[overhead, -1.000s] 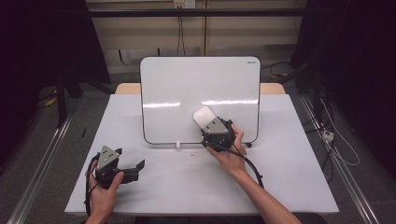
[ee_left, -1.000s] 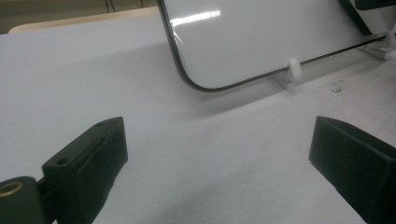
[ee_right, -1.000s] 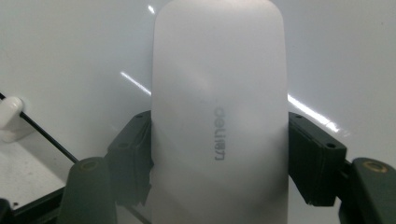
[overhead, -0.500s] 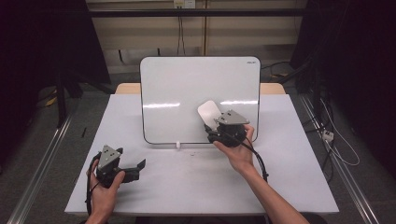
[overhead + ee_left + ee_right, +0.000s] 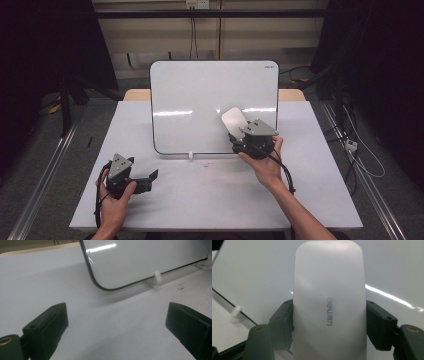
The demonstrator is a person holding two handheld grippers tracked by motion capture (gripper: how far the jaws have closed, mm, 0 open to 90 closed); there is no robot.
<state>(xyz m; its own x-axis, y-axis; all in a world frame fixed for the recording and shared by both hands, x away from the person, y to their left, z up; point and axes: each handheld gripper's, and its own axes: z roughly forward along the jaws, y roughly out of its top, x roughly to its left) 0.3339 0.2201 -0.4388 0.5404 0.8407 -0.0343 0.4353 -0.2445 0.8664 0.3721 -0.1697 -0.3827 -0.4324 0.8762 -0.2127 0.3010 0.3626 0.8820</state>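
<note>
Holding a whiteboard eraser (image 5: 233, 120) flat against the whiteboard (image 5: 200, 100) with the right tool (image 5: 239, 136).
Judged step: wiping; keep the eraser face flush to the board. The board stands on the desk (image 5: 210, 195) ahead of both tools. Right forearm reaches forward, its jaws clamped on the eraser's sides; the left tool (image 5: 150, 176) rests low, jaws spread apart, holding nothing.

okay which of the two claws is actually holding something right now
The right claw, up against the whiteboard: its jaws are shut on the white eraser. The left claw rests low on the table, jaws wide apart with nothing between them.
</note>
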